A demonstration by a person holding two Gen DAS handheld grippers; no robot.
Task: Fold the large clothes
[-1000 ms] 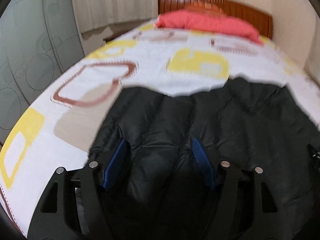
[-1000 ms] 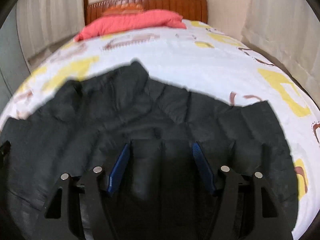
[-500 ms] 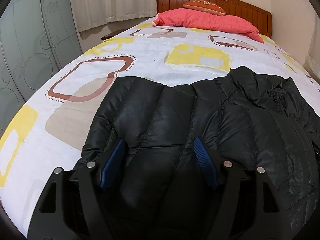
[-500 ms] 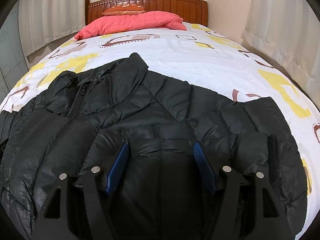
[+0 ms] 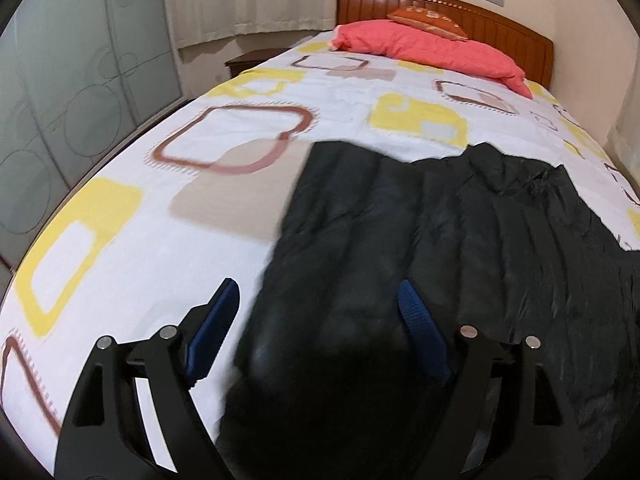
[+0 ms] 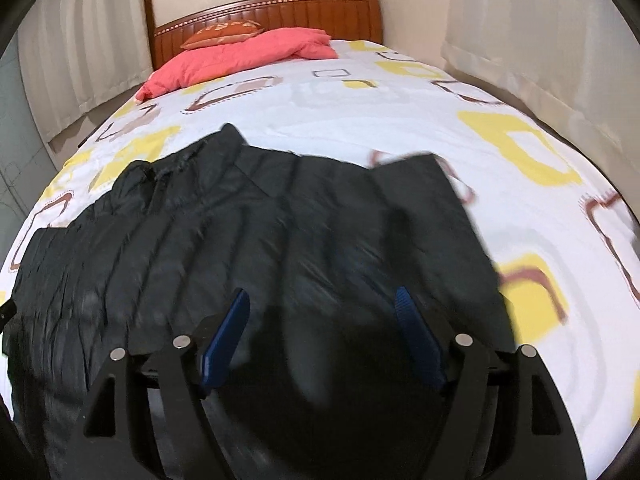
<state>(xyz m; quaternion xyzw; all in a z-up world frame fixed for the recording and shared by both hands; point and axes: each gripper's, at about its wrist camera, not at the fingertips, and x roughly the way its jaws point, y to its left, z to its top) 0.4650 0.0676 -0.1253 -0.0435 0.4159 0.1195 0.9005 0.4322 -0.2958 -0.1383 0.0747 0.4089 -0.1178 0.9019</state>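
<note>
A black quilted puffer jacket [image 5: 460, 240] lies on the bed, collar toward the headboard. My left gripper [image 5: 320, 300] is open over the jacket's left edge; its left finger is over bare sheet, its right finger over the jacket. In the right wrist view the jacket [image 6: 240, 232] fills the near bed. My right gripper [image 6: 322, 304] is open over the jacket's right part, with a sleeve [image 6: 424, 188] folded in just beyond it. Neither gripper holds anything I can see.
The bed [image 5: 200, 208] has a white sheet with yellow and brown squares. A pink quilt [image 5: 432, 52] and an orange cushion [image 5: 428, 20] lie by the wooden headboard [image 6: 320, 8]. Curtains [image 6: 540, 40] hang on the right, a glass wardrobe [image 5: 60, 100] on the left.
Both grippers have moved outward and lifted: the left one toward the jacket's left edge, the right one toward its right side. The jaws stay open. The current frames are motion blurred.
</note>
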